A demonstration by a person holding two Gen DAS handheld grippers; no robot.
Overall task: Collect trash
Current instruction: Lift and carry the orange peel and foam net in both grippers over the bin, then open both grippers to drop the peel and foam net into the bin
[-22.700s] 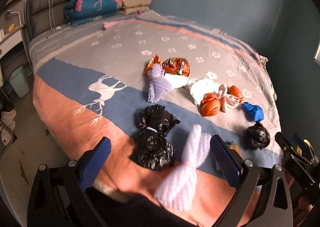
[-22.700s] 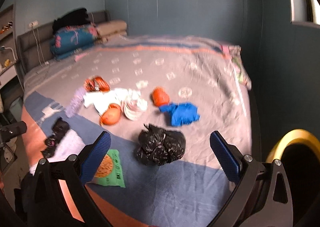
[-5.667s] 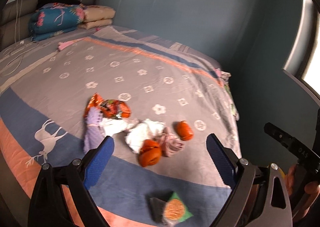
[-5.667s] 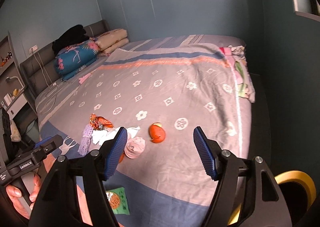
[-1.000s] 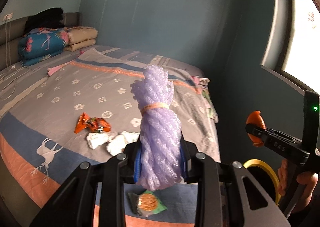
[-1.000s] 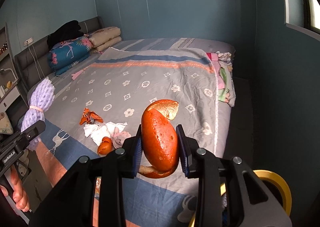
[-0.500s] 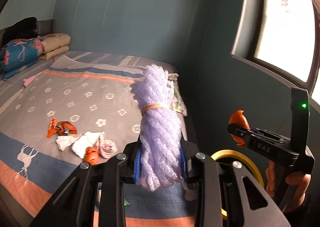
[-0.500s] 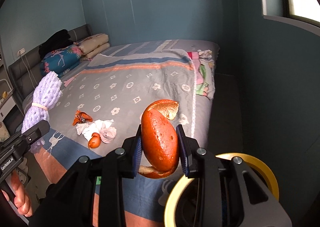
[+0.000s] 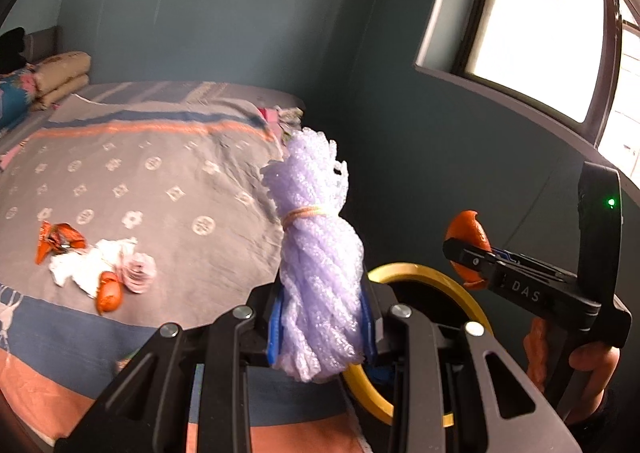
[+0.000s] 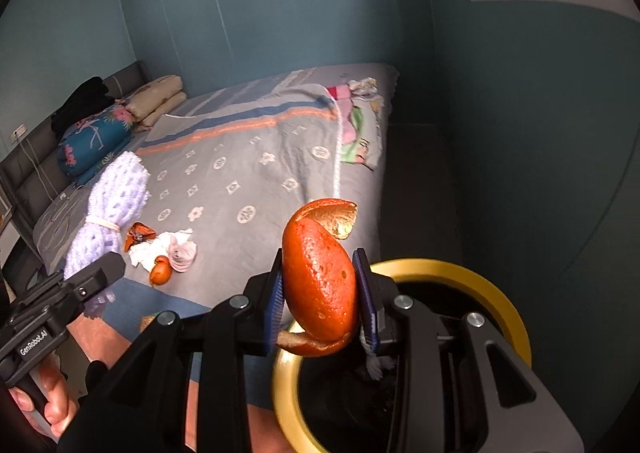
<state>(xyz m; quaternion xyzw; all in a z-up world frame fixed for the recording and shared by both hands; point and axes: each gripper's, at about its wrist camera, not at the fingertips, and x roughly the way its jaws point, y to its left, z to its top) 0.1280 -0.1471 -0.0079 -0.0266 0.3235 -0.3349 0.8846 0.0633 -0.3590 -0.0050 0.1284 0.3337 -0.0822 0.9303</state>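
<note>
My left gripper [image 9: 322,327] is shut on a purple foam net bundle [image 9: 318,253] tied with a rubber band, held upright beside the bed. My right gripper [image 10: 322,299] is shut on an orange peel [image 10: 320,277]. A round bin with a yellow rim [image 10: 460,273] and dark inside sits on the floor just under and behind both grippers; it also shows in the left wrist view [image 9: 420,273]. On the bed lie an orange wrapper [image 9: 58,241], white tissues [image 9: 86,263], a pink paper cup liner [image 9: 138,271] and another orange peel [image 9: 108,295].
The bed [image 10: 240,173] with a grey patterned cover fills the left. Folded quilts and pillows [image 10: 108,133] lie at its head. A teal wall and a window [image 9: 540,33] stand to the right. A green snack packet edge [image 9: 128,361] lies near the bed's foot.
Both grippers have swung right and nearer to the yellow-rimmed bin, which now looms larger below them. Each keeps its hold on its item.
</note>
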